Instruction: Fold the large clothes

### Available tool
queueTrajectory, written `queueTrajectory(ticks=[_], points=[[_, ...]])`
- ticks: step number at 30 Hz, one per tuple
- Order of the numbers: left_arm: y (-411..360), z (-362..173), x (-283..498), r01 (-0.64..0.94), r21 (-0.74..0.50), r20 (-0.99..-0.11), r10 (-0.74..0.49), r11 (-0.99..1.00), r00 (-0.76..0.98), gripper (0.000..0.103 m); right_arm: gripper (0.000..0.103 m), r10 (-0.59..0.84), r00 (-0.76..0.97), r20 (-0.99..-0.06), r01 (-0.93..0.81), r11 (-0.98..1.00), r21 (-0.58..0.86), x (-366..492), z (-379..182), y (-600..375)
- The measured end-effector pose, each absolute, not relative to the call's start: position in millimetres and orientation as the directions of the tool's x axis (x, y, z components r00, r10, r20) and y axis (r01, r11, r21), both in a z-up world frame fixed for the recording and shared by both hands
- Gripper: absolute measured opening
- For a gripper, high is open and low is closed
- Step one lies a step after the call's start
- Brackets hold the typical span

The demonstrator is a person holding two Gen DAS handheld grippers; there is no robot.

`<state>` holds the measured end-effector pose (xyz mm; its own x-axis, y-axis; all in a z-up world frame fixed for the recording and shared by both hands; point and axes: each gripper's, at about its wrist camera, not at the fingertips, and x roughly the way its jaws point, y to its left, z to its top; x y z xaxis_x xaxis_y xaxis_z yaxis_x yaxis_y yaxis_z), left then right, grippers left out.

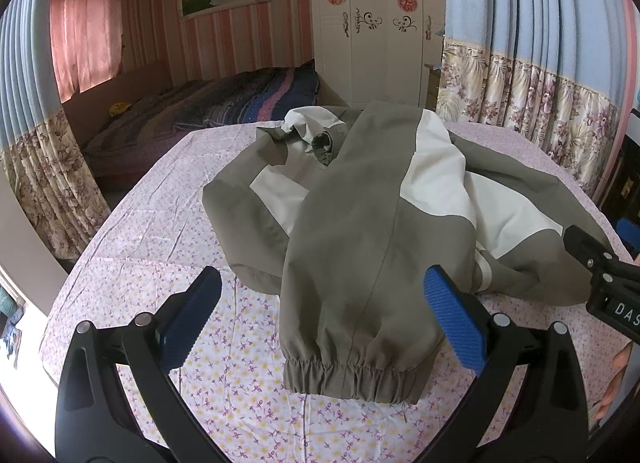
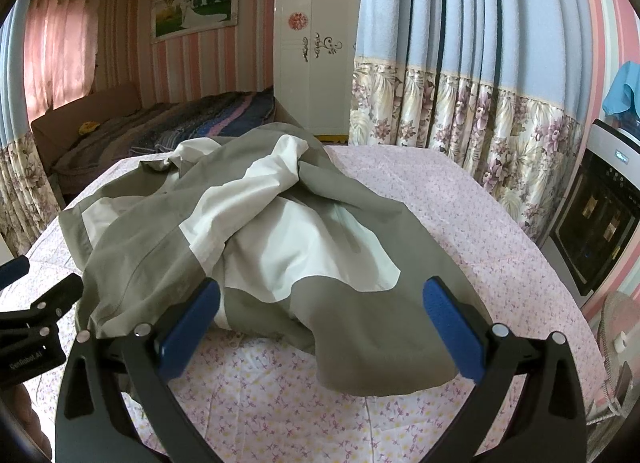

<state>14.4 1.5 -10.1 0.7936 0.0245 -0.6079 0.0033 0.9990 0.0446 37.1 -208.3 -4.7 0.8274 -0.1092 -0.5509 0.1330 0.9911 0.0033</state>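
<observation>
An olive and white jacket [image 1: 360, 215] lies crumpled on a table with a floral pink cloth [image 1: 160, 223]. One sleeve runs toward me and ends in an elastic cuff [image 1: 352, 377]. My left gripper [image 1: 322, 303] is open and empty, its blue pads on either side of that sleeve, above it. In the right wrist view the jacket [image 2: 256, 231] fills the middle and its olive hem corner [image 2: 380, 359] lies nearest. My right gripper [image 2: 320, 311] is open and empty just above that hem. Each gripper shows at the edge of the other's view.
A bed [image 1: 208, 103] with a striped blanket stands beyond the table's far edge. A white wardrobe [image 1: 376, 23] is behind it. Floral and blue curtains [image 2: 480, 103] hang at the right. A dark oven-like appliance [image 2: 592, 215] and a fan [image 2: 620, 335] stand right of the table.
</observation>
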Motion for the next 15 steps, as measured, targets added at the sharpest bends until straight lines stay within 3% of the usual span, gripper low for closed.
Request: queueTrajectory(ticks=[15], points=[[3.4,-10.0,15.9,0.002,0.044,-0.613,0.025,0.999,0.790,0.100,0.101,-0.110,0.825,-0.555,0.130,0.992,-0.003,37.9,-3.6,-206.2]])
